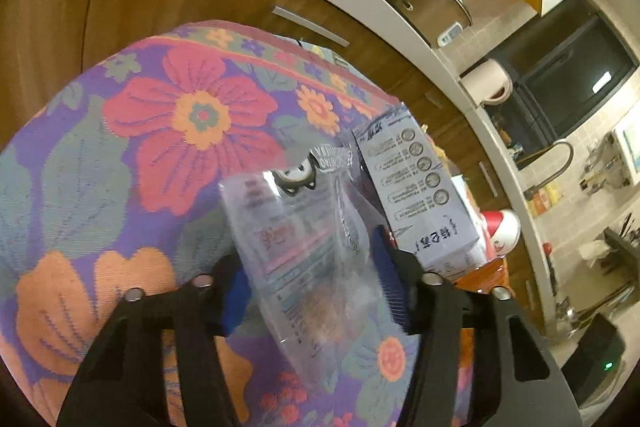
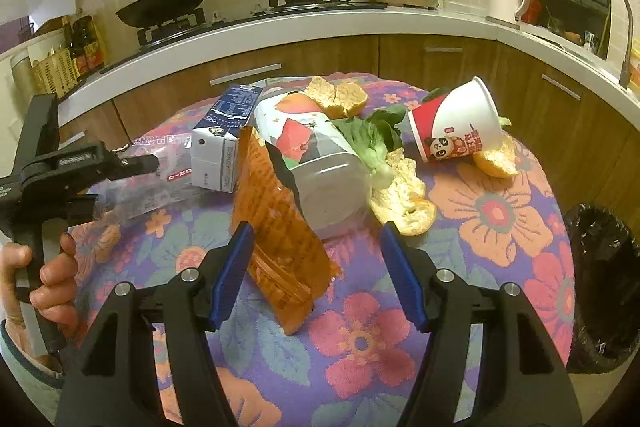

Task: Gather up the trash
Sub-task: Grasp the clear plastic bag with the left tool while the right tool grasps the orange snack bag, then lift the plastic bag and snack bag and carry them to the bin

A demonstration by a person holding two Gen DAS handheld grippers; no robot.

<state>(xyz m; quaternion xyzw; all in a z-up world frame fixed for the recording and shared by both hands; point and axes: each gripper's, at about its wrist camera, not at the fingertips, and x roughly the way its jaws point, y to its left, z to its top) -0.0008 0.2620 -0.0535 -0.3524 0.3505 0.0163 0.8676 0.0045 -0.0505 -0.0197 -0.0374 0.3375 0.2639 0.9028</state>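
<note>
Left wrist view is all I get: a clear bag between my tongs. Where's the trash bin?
Observer: A bin lined with a black bag stands just off the table, on its right side in the right wrist view.
Operator: What is the right gripper doing?
Observer: The right gripper is open, with an orange wrapper standing upright between its tongs.
Operator: Any other trash I can't see?
Observer: Yes. Beyond the wrapper there are orange peels, a leafy green and a plastic jar lying on its side.
</note>
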